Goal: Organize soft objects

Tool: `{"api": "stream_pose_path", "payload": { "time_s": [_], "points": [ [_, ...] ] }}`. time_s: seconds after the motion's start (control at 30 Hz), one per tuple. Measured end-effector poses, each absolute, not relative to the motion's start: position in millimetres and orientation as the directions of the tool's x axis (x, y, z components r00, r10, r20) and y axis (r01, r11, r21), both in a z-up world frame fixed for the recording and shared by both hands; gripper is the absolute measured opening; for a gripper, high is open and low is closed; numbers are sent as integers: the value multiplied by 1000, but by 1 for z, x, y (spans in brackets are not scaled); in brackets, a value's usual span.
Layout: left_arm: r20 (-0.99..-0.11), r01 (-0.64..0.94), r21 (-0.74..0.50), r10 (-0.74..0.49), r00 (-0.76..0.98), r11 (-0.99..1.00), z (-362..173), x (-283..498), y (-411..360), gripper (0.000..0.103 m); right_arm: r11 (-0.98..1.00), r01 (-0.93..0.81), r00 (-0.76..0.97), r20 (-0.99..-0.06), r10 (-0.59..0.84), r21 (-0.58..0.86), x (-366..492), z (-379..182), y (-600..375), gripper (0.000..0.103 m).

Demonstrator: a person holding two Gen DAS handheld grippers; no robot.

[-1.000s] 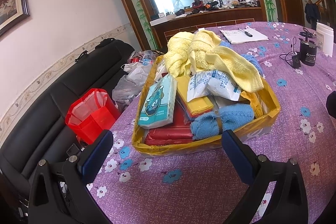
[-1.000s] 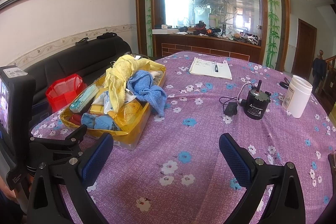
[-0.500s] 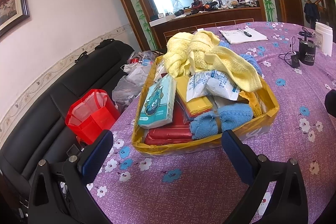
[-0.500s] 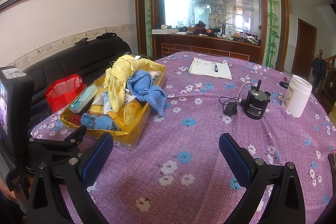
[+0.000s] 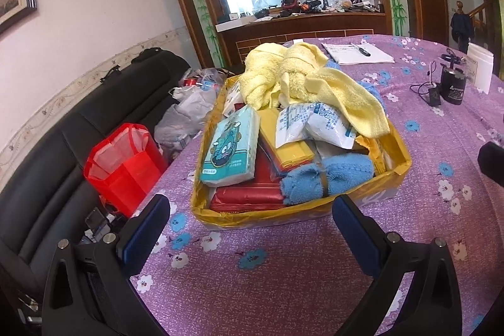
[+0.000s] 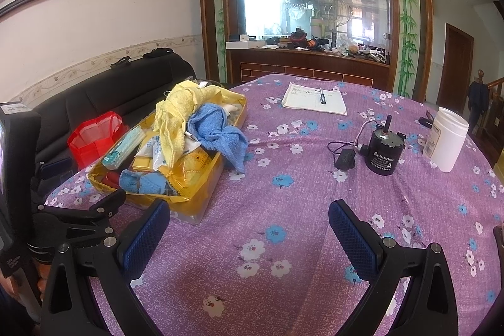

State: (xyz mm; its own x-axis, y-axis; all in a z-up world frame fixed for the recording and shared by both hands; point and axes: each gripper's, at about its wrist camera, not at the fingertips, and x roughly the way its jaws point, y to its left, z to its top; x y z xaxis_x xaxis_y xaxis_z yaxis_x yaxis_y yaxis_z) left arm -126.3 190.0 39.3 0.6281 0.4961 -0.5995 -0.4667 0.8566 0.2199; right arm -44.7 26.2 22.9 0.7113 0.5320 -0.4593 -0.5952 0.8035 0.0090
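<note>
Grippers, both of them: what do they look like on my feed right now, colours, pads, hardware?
The left gripper and right gripper match: black, angular finger arms with triangular cut-outs and round silver screw heads. Each finger ends in a rectangular blue pad with a fine dotted grip texture. No cables show on either.

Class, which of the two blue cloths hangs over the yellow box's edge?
The loose blue towel beside the yellow towel; the rolled blue cloth lies inside.

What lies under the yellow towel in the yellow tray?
Under the yellow towel a white-blue plastic packet and a blue towel show partly; anything deeper in the yellow tray is covered.
</note>
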Motion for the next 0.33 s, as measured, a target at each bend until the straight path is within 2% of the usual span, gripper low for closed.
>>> {"api": "stream_pose_path", "payload": {
  "time_s": [0.17,0.33],
  "points": [
    [-629,-423,212,454,631,881,41,-123,188,103,806,-591,720,-446,532,7,-48,24,27,102],
    [-596,-391,248,458,660,886,47,-125,164,103,809,-588,722,-440,534,17,-49,26,24,102]
  ]
}}
